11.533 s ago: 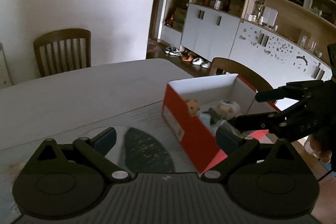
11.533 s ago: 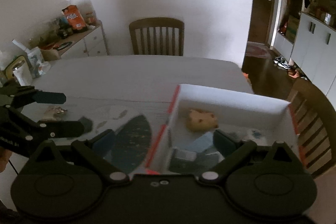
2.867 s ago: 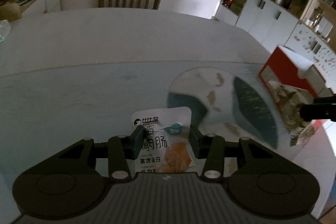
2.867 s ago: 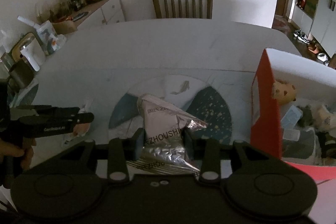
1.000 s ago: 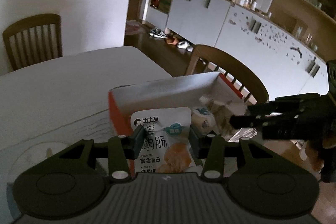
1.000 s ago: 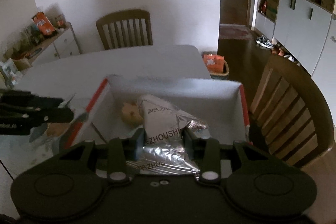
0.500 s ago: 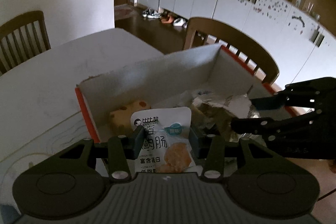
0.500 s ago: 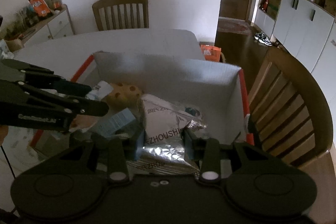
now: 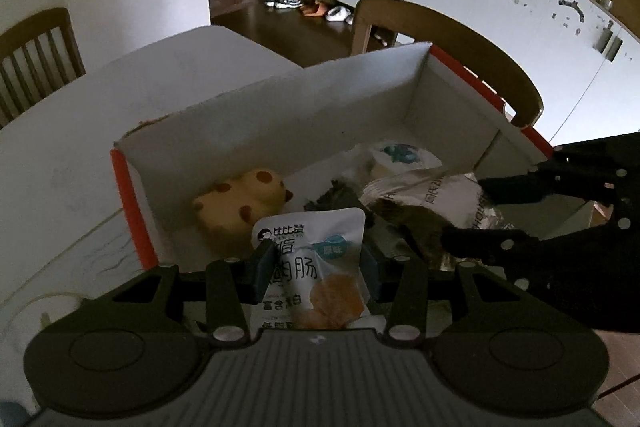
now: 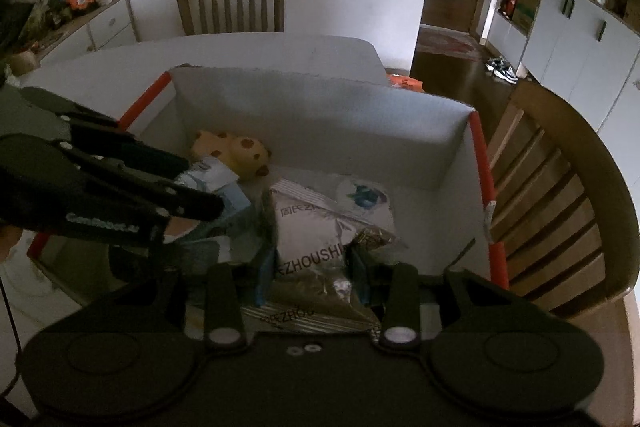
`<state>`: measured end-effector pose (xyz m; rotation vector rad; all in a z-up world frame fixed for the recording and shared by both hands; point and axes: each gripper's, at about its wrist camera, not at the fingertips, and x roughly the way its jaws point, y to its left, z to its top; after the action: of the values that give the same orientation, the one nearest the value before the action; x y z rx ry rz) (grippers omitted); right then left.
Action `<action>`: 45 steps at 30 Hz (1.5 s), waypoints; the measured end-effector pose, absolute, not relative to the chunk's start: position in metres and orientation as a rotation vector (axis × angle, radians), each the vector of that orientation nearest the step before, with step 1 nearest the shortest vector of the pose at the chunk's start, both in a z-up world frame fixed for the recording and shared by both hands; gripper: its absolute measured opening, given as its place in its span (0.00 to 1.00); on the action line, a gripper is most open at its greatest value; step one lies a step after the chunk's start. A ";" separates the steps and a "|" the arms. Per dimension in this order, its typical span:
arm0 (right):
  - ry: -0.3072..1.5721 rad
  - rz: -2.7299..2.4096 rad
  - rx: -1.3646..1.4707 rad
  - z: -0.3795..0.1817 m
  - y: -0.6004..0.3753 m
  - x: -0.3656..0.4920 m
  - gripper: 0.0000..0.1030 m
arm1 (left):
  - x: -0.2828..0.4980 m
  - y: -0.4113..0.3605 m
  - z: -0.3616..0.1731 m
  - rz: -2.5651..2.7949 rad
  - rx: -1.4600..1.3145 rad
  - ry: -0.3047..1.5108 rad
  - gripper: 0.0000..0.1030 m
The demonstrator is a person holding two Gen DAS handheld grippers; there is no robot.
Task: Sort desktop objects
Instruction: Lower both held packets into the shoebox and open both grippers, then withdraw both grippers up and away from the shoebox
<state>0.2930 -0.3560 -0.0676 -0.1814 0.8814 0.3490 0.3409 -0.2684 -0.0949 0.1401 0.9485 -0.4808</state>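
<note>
Over the red-edged cardboard box (image 9: 460, 67), the left gripper (image 9: 312, 263) is clenched on a white snack pouch (image 9: 316, 267), jaws partly closed. At its 3 o'clock, the right gripper (image 10: 310, 269) grips a silver foil bag (image 10: 308, 227) the same way. Inside the box, at 11 o'clock, lies a yellow spotted toy (image 9: 240, 203); at 1 o'clock, a round white pack (image 10: 362, 199).

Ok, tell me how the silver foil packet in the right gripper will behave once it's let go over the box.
The silver foil packet looks crinkled and thin, so probably light and floppy. It should flop flat among the box contents, not roll.
</note>
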 end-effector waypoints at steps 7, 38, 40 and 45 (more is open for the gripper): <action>0.881 0.357 -0.203 -0.070 -0.354 0.294 0.41 | 0.341 -0.271 -0.092 -0.497 0.138 0.955 0.47; 0.812 0.357 -0.124 -0.025 -0.350 0.259 0.59 | 0.282 -0.223 -0.038 -0.449 -0.002 0.831 0.69; 0.804 0.351 -0.118 -0.021 -0.347 0.254 0.59 | 0.277 -0.219 -0.034 -0.445 -0.002 0.828 0.75; 0.789 0.334 -0.097 -0.015 -0.340 0.243 0.60 | 0.266 -0.206 -0.029 -0.452 -0.004 0.821 0.75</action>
<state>0.2431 -0.3401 -0.0152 -0.0969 0.7887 0.3338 0.2662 -0.2058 -0.0293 -0.0038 0.8214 -0.4515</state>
